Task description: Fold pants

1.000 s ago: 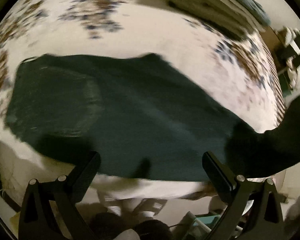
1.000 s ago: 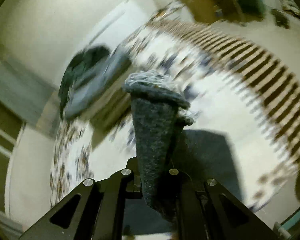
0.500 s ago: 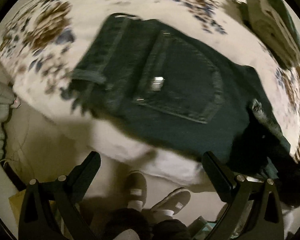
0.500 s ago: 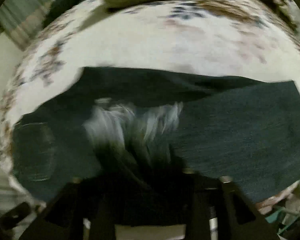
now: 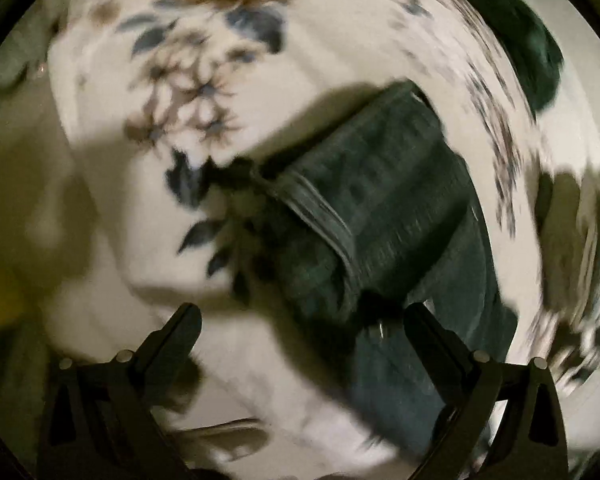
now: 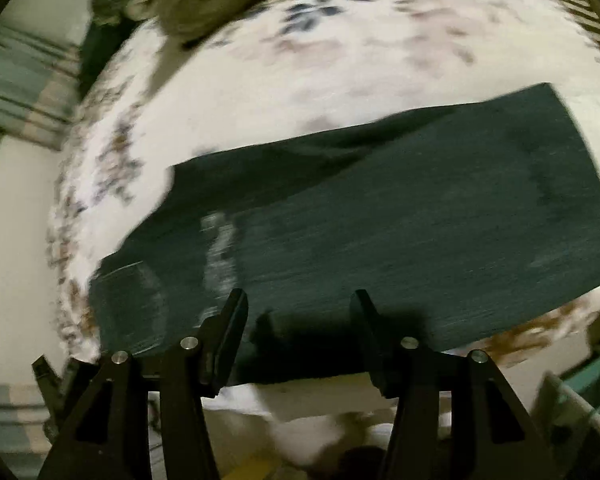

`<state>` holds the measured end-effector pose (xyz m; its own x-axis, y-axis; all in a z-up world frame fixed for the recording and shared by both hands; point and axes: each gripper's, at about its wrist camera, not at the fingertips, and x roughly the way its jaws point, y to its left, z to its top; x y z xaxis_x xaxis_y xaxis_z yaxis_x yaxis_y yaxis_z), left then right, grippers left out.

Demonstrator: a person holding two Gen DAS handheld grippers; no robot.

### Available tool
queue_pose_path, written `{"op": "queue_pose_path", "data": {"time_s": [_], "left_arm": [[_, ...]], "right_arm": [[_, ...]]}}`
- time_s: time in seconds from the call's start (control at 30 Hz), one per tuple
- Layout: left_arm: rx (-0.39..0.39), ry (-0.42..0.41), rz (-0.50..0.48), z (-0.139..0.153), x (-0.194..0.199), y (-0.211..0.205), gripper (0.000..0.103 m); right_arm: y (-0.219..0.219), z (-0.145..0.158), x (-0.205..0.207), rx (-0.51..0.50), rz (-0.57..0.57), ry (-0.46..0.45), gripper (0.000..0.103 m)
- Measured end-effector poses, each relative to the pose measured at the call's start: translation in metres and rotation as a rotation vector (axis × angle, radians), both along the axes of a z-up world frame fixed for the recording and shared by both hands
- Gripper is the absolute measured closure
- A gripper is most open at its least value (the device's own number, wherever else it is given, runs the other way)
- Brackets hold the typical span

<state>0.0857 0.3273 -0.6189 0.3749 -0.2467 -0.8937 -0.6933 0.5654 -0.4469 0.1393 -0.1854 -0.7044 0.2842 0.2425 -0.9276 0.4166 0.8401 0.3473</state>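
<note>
Pants position: the dark pants (image 6: 380,240) lie flat across the floral bed cover (image 6: 300,64), one leg doubled lengthwise over the other, running from 8 o'clock to 3 o'clock in the right wrist view; the frayed hem (image 6: 220,248) rests on the cloth near the waist end, so a crosswise fold looks partly laid.
Waist end: in the left wrist view the waistband (image 5: 320,216) and pocket area sit at centre, with the bed edge falling away toward 7 o'clock.
Left hand-held gripper (image 5: 300,320): fingers spread wide with nothing between them; it hangs over the waist corner, its right finger over denim, its left over bare bed cover.
Right hand-held gripper (image 6: 298,304): fingers parted about halfway and empty, poised at the near edge of the pants.
Risk, slipping fold: with neither hand-held gripper holding cloth, the folded-over leg could slide or spring back, since stiff denim resists a crease.
Risk, bed edge: the near side of the pants lies close to the mattress edge at 6 o'clock; a careless tug could drag it over the side.
Risk, bad pinch: closing on only the top layer would peel the fold apart; catching the bed cover along with the denim would lift both.
Risk, view: both frames are smeared by motion, so exact edge alignment cannot be told.
</note>
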Motion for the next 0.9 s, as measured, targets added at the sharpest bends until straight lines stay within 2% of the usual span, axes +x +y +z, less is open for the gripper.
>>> {"op": "queue_pose_path", "data": {"time_s": [0.03, 0.1, 0.17, 0.23, 0.27, 0.3, 0.47, 0.5, 0.53, 0.57, 0.7, 0.77, 0.9], "left_arm": [[-0.034, -0.005, 0.040, -0.012, 0.002, 0.004, 0.000], [-0.021, -0.042, 0.114, -0.009, 0.001, 0.008, 0.001], [-0.011, -0.057, 0.131, -0.006, 0.004, 0.006, 0.001], [-0.037, -0.151, 0.183, -0.001, 0.002, 0.010, 0.002], [-0.042, -0.180, 0.190, 0.000, 0.002, 0.010, 0.009], [-0.039, -0.206, 0.194, 0.001, 0.005, 0.012, 0.011], [0.005, -0.240, 0.199, -0.003, 0.026, 0.013, 0.012], [0.016, -0.246, 0.194, -0.001, 0.029, 0.010, 0.020], [0.046, -0.245, 0.178, 0.004, 0.031, 0.008, 0.064], [0.042, -0.245, 0.164, 0.001, 0.032, 0.009, 0.075], [0.101, -0.311, 0.119, 0.027, 0.021, 0.006, 0.078], [0.153, -0.356, 0.077, 0.054, 0.023, -0.004, 0.079], [0.205, -0.447, 0.013, 0.106, 0.013, -0.026, 0.080]], "right_arm": [[-0.003, -0.002, 0.003, -0.014, -0.006, 0.007, 0.047], [-0.015, 0.000, 0.009, -0.037, -0.003, 0.010, 0.047], [-0.018, 0.002, 0.014, -0.058, 0.014, 0.002, 0.047], [-0.017, 0.008, 0.018, -0.053, 0.022, -0.008, 0.047], [-0.016, 0.010, 0.019, -0.050, 0.025, -0.012, 0.047], [-0.014, 0.012, 0.021, -0.049, 0.029, -0.015, 0.047], [0.005, 0.012, 0.029, -0.039, 0.046, -0.017, 0.047], [0.006, 0.012, 0.029, -0.039, 0.048, -0.019, 0.047], [0.007, 0.012, 0.029, -0.039, 0.048, -0.020, 0.047], [0.007, 0.012, 0.028, -0.038, 0.045, -0.022, 0.047], [-0.001, 0.010, 0.024, -0.035, 0.026, -0.023, 0.047], [-0.010, 0.009, 0.019, -0.031, 0.009, -0.027, 0.047], [-0.038, 0.012, 0.001, -0.009, -0.052, -0.032, 0.047]]}}
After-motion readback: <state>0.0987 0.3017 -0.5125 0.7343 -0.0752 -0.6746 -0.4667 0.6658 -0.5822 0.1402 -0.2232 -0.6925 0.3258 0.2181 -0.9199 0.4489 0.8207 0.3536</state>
